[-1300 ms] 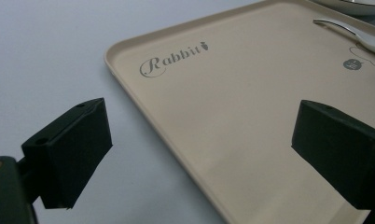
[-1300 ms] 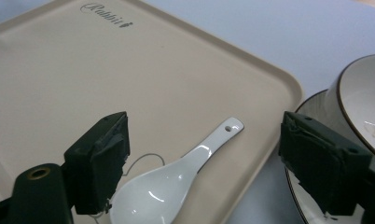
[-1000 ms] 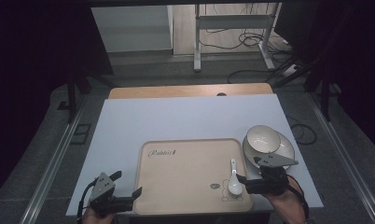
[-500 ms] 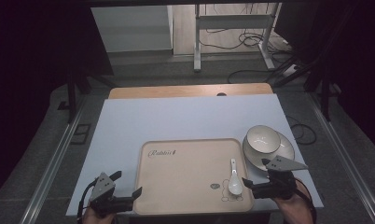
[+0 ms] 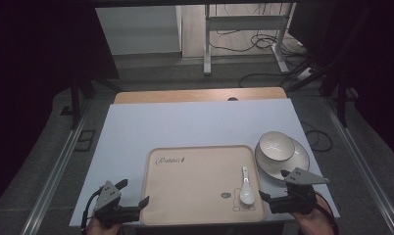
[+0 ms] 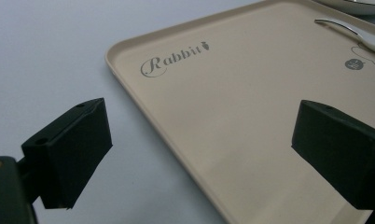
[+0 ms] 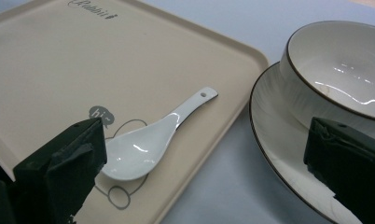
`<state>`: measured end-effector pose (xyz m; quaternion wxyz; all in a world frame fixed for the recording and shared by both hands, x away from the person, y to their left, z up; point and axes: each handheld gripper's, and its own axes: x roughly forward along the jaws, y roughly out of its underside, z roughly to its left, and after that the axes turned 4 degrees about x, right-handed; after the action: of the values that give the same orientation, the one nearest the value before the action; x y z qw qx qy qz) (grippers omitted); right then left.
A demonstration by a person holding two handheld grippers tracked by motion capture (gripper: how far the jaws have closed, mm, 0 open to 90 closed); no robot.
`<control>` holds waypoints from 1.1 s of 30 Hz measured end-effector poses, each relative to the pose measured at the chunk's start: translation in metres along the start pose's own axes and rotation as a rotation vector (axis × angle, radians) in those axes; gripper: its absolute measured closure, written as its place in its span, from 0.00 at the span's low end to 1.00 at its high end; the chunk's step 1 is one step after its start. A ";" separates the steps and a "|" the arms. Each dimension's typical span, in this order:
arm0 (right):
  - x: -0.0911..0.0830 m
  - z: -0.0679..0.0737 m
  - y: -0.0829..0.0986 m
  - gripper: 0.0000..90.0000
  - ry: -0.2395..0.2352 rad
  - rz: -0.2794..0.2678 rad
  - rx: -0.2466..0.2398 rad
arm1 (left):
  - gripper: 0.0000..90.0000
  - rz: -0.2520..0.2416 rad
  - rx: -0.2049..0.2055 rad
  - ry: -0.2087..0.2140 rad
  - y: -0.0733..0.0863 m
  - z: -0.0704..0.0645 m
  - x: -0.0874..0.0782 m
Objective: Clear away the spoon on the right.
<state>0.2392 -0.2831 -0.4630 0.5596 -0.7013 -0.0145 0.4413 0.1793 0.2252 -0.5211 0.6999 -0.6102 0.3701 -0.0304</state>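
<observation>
A beige tray (image 5: 195, 176) printed "Rabbit" lies at the front middle of the white table. A white ceramic spoon (image 5: 246, 188) rests on the tray's right side, bowl end toward me. Right of the tray a white bowl (image 5: 276, 145) sits on a white plate (image 5: 297, 162). My left gripper (image 5: 133, 192) is open at the tray's front left corner, and its jaws straddle the tray's rim (image 6: 129, 88). My right gripper (image 5: 272, 184) is open with nothing held, one jaw by the spoon (image 7: 148, 140) and the other over the plate (image 7: 279, 135) below the bowl (image 7: 339, 70).
The white table top (image 5: 185, 127) stretches bare behind the tray. A wooden board (image 5: 200, 95) lines its far edge. Beyond it are a metal stand's legs (image 5: 207, 54) and cables on the floor. Metal rails run along both table sides.
My right gripper has drawn back toward me and slightly right, off the plate, so the bowl and plate now show in full. The left gripper has stayed put.
</observation>
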 end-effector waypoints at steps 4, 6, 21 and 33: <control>-0.003 -0.001 0.004 0.00 0.005 -0.009 0.011 | 0.05 -0.001 0.000 0.000 0.000 0.000 0.000; -0.005 -0.002 0.006 0.00 0.009 -0.013 0.013 | 0.05 0.000 0.000 0.000 0.000 0.000 0.000; -0.015 -0.004 0.017 0.00 0.040 -0.035 0.023 | 0.05 -0.002 -0.002 0.000 0.000 0.000 0.000; -0.023 -0.005 0.025 0.00 0.053 -0.053 0.031 | 0.05 -0.004 -0.003 0.000 0.000 0.000 0.000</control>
<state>0.2165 -0.3087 -0.4689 0.5821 -0.7032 -0.0113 0.4080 0.1790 0.2254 -0.5212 0.6989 -0.6119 0.3690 -0.0311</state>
